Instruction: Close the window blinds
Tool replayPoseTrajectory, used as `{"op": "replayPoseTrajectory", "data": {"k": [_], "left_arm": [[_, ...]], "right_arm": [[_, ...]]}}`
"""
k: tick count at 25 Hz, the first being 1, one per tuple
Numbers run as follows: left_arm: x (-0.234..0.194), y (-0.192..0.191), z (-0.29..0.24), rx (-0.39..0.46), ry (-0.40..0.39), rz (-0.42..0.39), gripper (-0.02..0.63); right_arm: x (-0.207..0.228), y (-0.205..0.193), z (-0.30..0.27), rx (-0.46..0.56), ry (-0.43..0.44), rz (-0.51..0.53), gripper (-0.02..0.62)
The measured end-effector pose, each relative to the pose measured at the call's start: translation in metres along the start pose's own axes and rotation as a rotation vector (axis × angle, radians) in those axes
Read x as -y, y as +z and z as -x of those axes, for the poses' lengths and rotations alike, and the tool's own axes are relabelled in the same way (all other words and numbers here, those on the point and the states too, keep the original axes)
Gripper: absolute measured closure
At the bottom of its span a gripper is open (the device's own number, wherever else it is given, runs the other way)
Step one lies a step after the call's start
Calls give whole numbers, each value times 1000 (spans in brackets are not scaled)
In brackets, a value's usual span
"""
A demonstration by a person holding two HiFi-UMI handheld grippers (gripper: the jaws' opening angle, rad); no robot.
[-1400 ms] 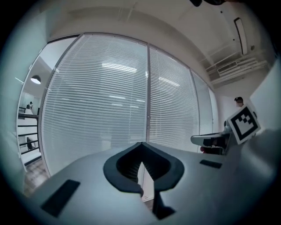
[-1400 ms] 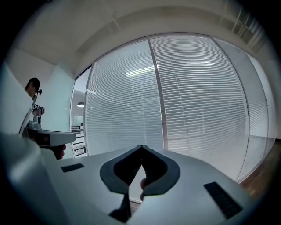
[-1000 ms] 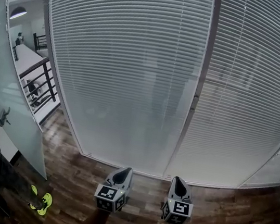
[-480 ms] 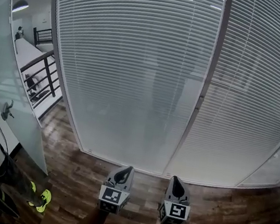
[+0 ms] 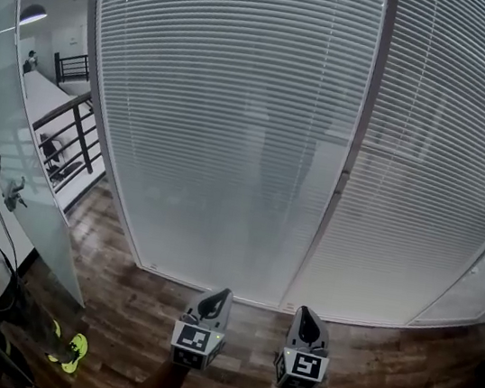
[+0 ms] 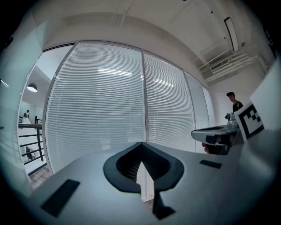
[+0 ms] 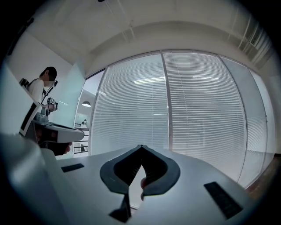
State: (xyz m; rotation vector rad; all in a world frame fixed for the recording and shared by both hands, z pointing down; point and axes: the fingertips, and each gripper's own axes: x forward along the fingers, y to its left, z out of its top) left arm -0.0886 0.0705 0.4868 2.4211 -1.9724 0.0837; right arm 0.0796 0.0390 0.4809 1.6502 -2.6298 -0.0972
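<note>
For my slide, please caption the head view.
Left gripper and right gripper, both shut, face the lowered window blinds.

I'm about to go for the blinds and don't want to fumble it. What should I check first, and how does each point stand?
1. Free left gripper: ok, jaws together, nothing between them.
2. Free right gripper: ok, jaws together, empty.
3. Lowered blinds: ok, they hang down almost to the floor.
4. Slats turned fully shut: cannot tell.
5. Wand or cord located: not ok, none in view.
6. Blinds within touch: not ok, floor shows between them and both grippers.
</note>
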Motion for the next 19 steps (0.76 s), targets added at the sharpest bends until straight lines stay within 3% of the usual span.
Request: {"op": "replayPoseTrajectory", "data": {"k": [5, 9, 19], "left_arm": [[0, -3, -1, 2, 5, 15, 606], [1, -4, 0, 21, 9, 10, 606], [13, -5, -5, -29, -24, -4, 606]], "right_arm": [[-11, -1, 1, 23, 59, 14, 592], [-12, -7, 4, 13, 53, 14, 592], [-2, -6, 1, 8, 43, 8, 592]]}}
